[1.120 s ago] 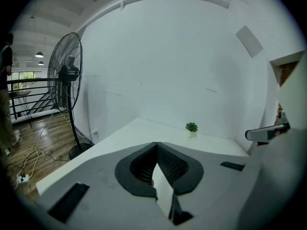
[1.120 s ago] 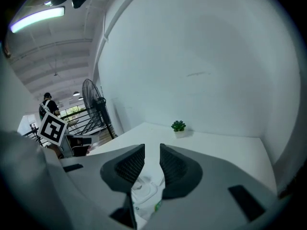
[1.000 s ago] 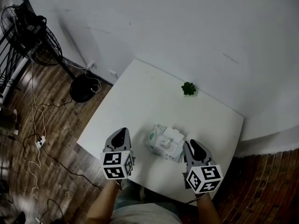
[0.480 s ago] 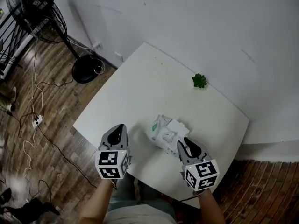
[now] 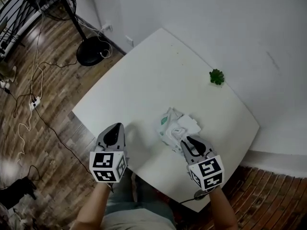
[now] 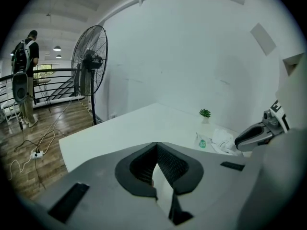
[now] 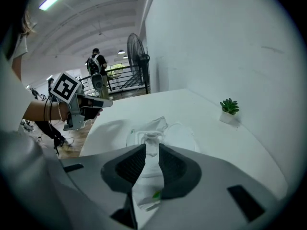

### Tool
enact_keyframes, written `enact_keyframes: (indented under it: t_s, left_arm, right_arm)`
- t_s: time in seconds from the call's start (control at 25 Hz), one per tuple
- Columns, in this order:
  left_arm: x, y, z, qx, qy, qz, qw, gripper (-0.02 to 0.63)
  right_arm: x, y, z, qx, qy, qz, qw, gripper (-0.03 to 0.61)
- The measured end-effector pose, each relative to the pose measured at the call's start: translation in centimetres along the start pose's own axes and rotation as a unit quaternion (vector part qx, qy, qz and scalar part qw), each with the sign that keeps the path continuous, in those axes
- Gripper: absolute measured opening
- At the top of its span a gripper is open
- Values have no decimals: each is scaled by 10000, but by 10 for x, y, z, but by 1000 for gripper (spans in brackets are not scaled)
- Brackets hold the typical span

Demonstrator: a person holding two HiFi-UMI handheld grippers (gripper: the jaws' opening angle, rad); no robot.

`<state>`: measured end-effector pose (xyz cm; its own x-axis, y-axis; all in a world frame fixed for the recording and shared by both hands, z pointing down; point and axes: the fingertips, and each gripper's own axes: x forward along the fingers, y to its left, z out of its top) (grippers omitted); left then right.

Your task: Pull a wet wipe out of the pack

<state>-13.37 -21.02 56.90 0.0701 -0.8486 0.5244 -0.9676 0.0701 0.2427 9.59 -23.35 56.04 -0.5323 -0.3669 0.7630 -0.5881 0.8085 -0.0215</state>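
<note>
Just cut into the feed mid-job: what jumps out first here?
A crumpled white wet-wipe pack with a green label lies near the front of the white square table. The right gripper is poised at its near edge, jaws slightly apart and lined up on the pack; the left gripper hangs shut off to the side. A small green potted plant stands at the far edge.

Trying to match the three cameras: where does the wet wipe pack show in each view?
Head view: wet wipe pack lower centre, just ahead of the right gripper.
Left gripper view: pack right of centre, beside the right gripper.
Right gripper view: pack at centre, just beyond the jaws.
Shared landmark: the small potted plant, in all three.
</note>
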Motion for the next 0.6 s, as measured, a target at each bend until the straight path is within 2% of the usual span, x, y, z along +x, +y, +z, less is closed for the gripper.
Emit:
enact_keyframes:
  t_s: [0.44, 0.6]
  left_arm:
    - [-12, 27, -12, -240, -1, 282, 9993, 0]
    - [-13, 34, -11, -304, -20, 362, 9989, 0]
  right_arm:
    - [19, 4, -8, -808, 724, 520, 9927, 84]
    - [23, 3, -10, -901, 908, 627, 9898, 84]
